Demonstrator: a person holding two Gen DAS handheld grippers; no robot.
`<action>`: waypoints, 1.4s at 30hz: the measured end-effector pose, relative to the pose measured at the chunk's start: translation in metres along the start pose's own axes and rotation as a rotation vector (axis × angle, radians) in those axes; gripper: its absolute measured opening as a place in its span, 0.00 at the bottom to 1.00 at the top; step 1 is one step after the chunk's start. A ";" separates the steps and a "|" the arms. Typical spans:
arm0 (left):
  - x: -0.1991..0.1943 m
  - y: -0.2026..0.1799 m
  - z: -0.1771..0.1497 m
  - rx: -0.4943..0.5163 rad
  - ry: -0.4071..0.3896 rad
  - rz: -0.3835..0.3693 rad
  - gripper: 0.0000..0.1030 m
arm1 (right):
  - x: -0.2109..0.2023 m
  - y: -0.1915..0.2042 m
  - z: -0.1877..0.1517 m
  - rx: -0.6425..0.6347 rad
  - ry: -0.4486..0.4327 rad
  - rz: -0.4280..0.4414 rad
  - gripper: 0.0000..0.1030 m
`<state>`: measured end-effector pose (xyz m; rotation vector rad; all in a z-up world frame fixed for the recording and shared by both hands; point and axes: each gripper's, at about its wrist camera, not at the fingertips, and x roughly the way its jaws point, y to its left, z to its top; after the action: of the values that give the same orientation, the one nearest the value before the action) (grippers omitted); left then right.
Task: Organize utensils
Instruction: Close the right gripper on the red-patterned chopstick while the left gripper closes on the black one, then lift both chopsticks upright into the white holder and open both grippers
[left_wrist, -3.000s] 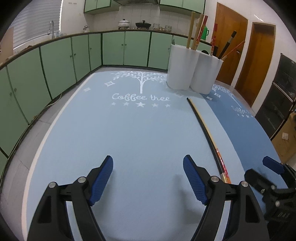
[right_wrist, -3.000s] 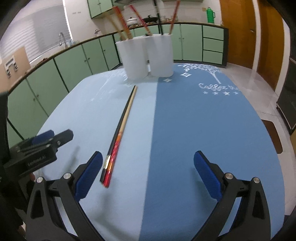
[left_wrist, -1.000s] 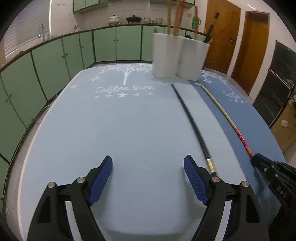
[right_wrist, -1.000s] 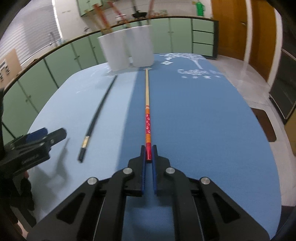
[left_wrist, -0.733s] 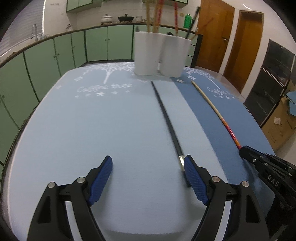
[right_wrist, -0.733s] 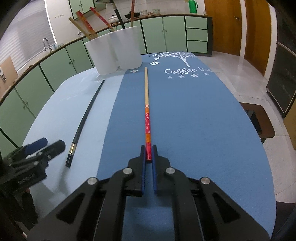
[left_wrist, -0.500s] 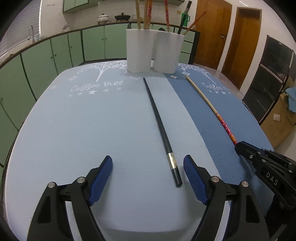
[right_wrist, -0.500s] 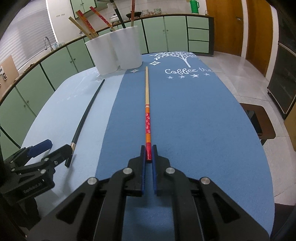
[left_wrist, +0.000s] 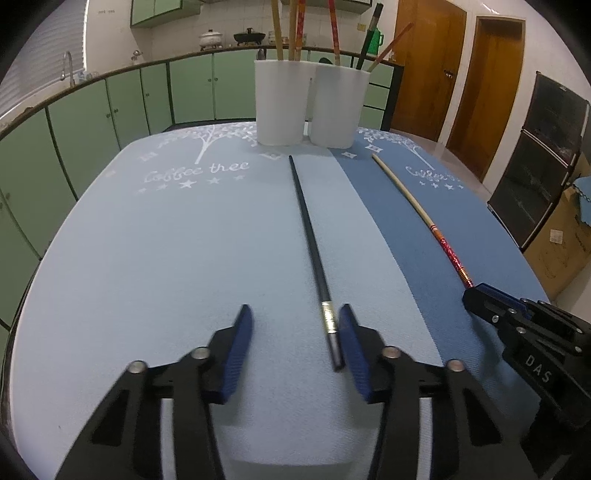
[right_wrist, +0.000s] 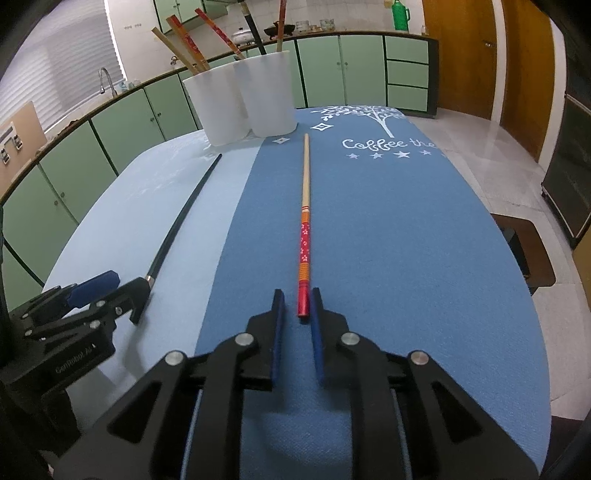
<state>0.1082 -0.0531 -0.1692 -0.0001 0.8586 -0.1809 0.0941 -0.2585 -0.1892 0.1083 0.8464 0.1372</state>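
Observation:
A black chopstick (left_wrist: 312, 240) lies on the light blue mat (left_wrist: 166, 240). Its near end sits between the fingers of my left gripper (left_wrist: 295, 325), close to the right pad; the jaws are closing and the left pad is still apart from it. A red-and-wood chopstick (right_wrist: 304, 229) lies on the dark blue mat (right_wrist: 388, 240). Its red end rests between the fingers of my right gripper (right_wrist: 297, 308), whose jaws are opening with a small gap on each side. Two white cups (left_wrist: 279, 103) (left_wrist: 338, 107) with several chopsticks stand at the far end.
The right gripper (left_wrist: 491, 299) shows at the right of the left wrist view, the left gripper (right_wrist: 123, 291) at the left of the right wrist view. Green cabinets ring the table. Wooden doors and a dark cabinet (left_wrist: 546, 162) stand to the right.
The left gripper slid right until the black chopstick's end lay between its fingers, then its jaws narrowed. The right jaws, shut on the red chopstick's end before, have parted slightly.

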 end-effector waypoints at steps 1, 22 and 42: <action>0.000 0.000 0.000 -0.002 -0.001 -0.004 0.33 | 0.000 0.000 0.000 -0.003 0.000 -0.002 0.14; -0.012 -0.004 0.002 -0.023 -0.023 -0.028 0.07 | -0.004 -0.005 0.001 0.021 -0.021 0.002 0.05; -0.103 0.011 0.050 -0.035 -0.252 -0.008 0.07 | -0.075 0.004 0.039 -0.034 -0.191 0.004 0.05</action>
<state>0.0814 -0.0300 -0.0601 -0.0581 0.6100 -0.1696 0.0740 -0.2683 -0.1076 0.0901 0.6527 0.1427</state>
